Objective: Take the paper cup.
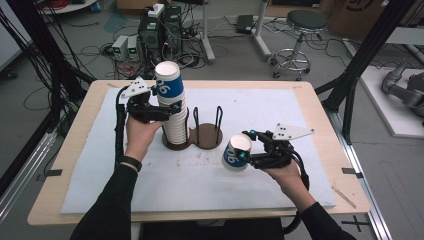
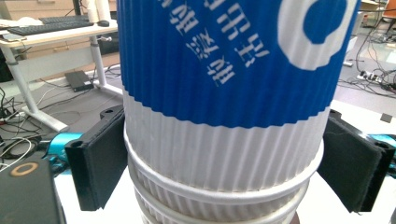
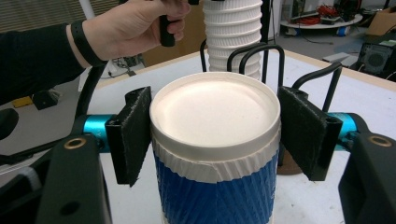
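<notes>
A: Item one, the stack of cups [image 1: 174,112]?
B: Stood upright at the centre left of the high view, seated in the left bay of the brown wire cup holder [image 1: 207,136]; top cup blue-banded, the rest white and ribbed.

A: Item two, the left gripper [image 1: 167,109]?
B: Level with the stack's upper part. In the left gripper view its pads [image 2: 100,158] sat on either side of the top cup, near its rolled rim. Whether they pressed or merely bracketed it was hard to judge; a sliver of gap seemed to show on the left, so I logged the jaws as spread about the stack, not pinching.

A: Item three, the right gripper [image 1: 248,150]?
B: Lower centre right of the high view, clamped on a single cup [image 1: 236,152], tipped on its side, base towards the stack. In the right gripper view both pads squeezed its white end.

A: Surface?
B: White mat [image 1: 300,115] on a wooden table [image 1: 75,165].

A: Step in hand?
B: By my reading, one cup had been taken off and held clear while the left gripper steadied the stack.

A: Next move?
B: Likely setting the single cup in the holder's empty right bay: turn it upright, line it up between the wire loops, lower it, then release.
</notes>
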Demonstrator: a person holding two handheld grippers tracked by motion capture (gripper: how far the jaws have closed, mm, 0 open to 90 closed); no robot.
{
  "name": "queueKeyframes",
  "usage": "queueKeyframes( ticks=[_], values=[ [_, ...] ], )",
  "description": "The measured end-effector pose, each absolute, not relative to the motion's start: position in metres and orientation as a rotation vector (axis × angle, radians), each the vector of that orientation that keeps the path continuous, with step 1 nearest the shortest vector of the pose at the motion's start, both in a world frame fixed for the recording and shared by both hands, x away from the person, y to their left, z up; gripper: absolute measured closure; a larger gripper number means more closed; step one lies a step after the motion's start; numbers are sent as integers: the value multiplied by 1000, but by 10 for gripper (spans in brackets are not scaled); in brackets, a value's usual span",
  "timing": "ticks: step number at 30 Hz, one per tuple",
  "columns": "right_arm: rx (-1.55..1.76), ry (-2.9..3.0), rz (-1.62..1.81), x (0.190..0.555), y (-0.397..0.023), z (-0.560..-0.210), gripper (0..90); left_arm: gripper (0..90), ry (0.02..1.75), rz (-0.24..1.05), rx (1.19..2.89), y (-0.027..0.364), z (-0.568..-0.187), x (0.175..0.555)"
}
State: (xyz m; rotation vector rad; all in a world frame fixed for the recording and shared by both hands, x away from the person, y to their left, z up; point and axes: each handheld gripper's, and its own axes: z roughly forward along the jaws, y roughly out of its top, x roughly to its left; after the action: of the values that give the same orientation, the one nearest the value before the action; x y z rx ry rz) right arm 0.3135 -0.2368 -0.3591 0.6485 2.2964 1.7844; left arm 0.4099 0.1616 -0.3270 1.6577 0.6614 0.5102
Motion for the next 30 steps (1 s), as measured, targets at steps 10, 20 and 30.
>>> queueKeyframes(
  ticks=[10, 20, 30],
  values=[
    [652, 2291, 1783, 314, -240, -359, 308, 111, 649, 557, 1643, 169, -317, 397],
    [662, 2286, 1781, 314, -240, -359, 308, 111, 637, 579, 1620, 176, -317, 377],
    [668, 2283, 1777, 315, -242, -359, 308, 111, 647, 553, 1595, 185, -330, 357]
  ],
)
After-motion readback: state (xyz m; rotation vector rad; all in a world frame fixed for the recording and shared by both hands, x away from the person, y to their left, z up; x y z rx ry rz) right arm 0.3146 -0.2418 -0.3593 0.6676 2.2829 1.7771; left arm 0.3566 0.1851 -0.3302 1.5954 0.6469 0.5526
